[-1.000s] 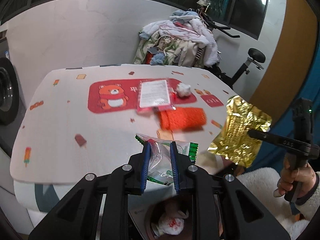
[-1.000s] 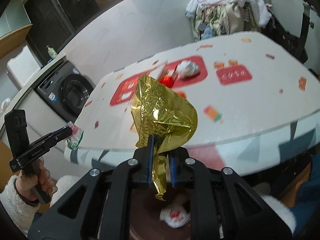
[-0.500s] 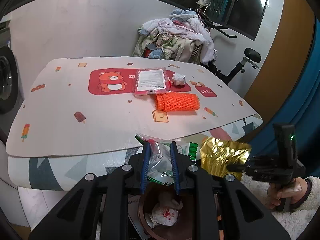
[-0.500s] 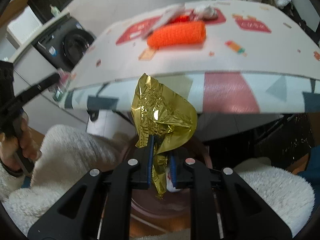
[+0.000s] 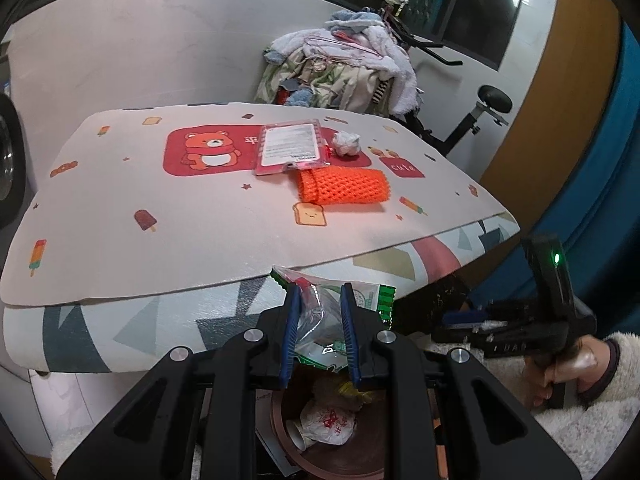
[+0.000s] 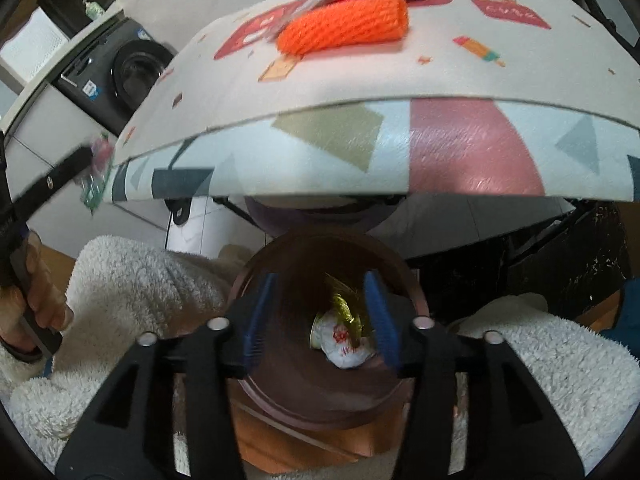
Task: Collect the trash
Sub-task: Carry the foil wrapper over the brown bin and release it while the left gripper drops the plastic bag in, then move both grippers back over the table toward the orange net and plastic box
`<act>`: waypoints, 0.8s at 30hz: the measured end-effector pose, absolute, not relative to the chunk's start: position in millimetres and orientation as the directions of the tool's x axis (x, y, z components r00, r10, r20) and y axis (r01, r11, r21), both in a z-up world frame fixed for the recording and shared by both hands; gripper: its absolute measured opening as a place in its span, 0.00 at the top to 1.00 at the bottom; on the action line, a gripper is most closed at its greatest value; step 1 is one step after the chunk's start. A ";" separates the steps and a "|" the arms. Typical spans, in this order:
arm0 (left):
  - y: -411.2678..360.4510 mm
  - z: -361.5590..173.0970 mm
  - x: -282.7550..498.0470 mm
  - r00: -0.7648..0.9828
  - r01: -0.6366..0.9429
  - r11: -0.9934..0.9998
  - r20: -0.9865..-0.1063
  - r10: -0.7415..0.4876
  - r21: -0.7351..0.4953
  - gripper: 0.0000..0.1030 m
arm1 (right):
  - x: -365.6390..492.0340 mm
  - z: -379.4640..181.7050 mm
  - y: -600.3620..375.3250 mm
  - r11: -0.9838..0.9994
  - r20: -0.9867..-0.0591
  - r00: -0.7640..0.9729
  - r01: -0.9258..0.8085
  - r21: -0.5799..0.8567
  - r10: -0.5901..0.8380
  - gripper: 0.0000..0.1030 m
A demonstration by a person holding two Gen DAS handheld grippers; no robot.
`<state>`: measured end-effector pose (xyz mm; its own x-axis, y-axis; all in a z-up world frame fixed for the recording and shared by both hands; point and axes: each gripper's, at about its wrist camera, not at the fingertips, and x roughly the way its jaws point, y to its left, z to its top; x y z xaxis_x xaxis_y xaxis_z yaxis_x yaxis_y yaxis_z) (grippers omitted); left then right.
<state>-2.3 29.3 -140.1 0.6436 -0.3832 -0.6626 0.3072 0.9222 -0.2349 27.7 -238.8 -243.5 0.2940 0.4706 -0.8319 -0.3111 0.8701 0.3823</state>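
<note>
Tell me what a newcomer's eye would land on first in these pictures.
First, the bright orange mesh sleeve lying on the cartoon-print table mat, just in front of a pink-edged packet. Next, the left tongs clamped on a clear plastic wrapper above the brown trash bin. In the right wrist view, the right tongs are opening over that bin, with gold foil lying inside on a crumpled white cup.

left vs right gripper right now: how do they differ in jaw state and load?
The left gripper is clamped on a clear plastic wrapper; the right gripper holds nothing and its jaws are opening. The left gripper's wrapper is above the bin; the right gripper's gold foil is already inside the bin. Both grippers point down toward that bin.
</note>
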 end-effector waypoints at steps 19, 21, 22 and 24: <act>-3.8 -202.3 -7.4 0.556 0.425 0.871 -0.689 -0.465 -0.246 0.79 | 24.3 -215.5 -262.1 0.911 -0.657 0.647 -0.378 0.166 0.388 0.06; -5.7 -206.1 -5.0 0.544 0.427 0.868 -0.695 -0.470 -0.253 0.79 | 26.0 -218.0 -262.5 0.915 -0.664 0.644 -0.367 0.166 0.379 0.06; -6.4 -208.4 -3.8 0.537 0.425 0.868 -0.701 -0.470 -0.256 0.79 | 27.4 -219.2 -264.2 0.918 -0.665 0.645 -0.358 0.173 0.377 0.06; -7.5 -211.8 -1.9 0.525 0.424 0.867 -0.710 -0.470 -0.261 0.79 | 28.2 -219.5 -267.0 0.920 -0.662 0.649 -0.347 0.183 0.376 0.06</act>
<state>-1.9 -7.5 -211.8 0.5249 -0.4698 -0.7098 0.4238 0.8674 -0.2607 28.2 -267.0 -219.5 0.6486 0.3759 -0.6618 -0.3465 0.9200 0.1829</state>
